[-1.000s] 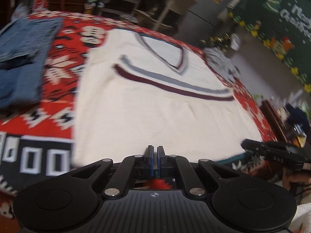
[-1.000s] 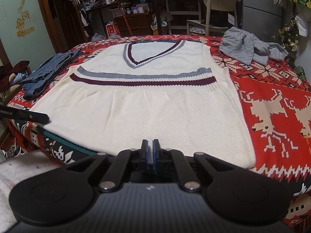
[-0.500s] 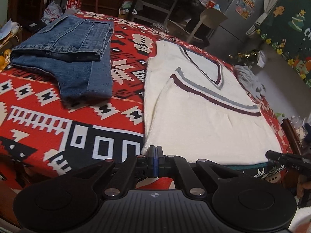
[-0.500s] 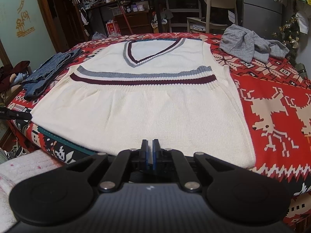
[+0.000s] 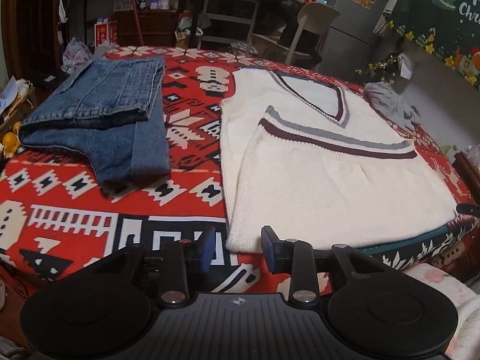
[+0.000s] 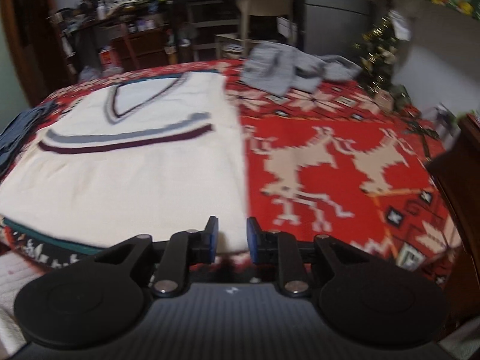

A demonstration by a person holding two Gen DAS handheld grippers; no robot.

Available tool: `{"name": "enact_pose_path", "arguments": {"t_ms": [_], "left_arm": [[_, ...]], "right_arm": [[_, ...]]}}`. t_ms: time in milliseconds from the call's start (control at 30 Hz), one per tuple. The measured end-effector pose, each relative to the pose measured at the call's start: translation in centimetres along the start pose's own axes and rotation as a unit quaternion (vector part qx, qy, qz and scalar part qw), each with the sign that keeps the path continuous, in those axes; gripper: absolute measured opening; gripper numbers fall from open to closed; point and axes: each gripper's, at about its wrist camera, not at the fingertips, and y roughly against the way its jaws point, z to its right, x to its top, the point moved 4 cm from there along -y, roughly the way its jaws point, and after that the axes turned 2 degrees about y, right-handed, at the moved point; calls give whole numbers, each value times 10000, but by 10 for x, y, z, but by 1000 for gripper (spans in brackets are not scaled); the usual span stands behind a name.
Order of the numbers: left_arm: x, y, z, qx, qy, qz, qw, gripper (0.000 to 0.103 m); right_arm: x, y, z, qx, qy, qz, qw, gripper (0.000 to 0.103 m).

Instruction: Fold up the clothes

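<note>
Left wrist view: left tongs (image 5: 237, 247) are sitting spread w/ nothing between, lined up on the near-left corner of the cream vest (image 5: 324, 177) lying flat on the counter (image 5: 75, 210), folded jeans (image 5: 99, 120) beside it. Right tongs (image 6: 229, 238) are gaping at the near-right corner; prob. so both corners can be gripped together.

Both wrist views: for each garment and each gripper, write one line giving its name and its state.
White vest: spread flat, unfolded.
Jeans: folded, beside the vest.
Grey garment: crumpled heap.
Left gripper: open, at the vest's near-left corner.
Right gripper: open, at the vest's near-right corner.
</note>
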Motion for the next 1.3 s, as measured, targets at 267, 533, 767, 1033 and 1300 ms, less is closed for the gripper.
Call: {"name": "enact_pose_path", "arguments": {"t_ms": [267, 533, 767, 1033, 1300], "left_arm": [[4, -2, 7, 181, -330, -64, 9993, 7], [7, 7, 9, 133, -210, 12, 9997, 10], [17, 20, 47, -142, -605, 174, 9979, 18], [12, -23, 144, -1566, -1471, -270, 9763, 18], [-7, -53, 183, -1729, -1937, -612, 9638, 16]], "right_arm": [[-6, -3, 12, -66, -124, -76, 9999, 7], [-4, 11, 9, -179, 33, 192, 9996, 7], [12, 18, -46, 295, 634, 429, 9966, 8], [3, -3, -103, 992, 992, 174, 9900, 8], [-6, -22, -144, 1447, 1311, -91, 9807, 8]]}}
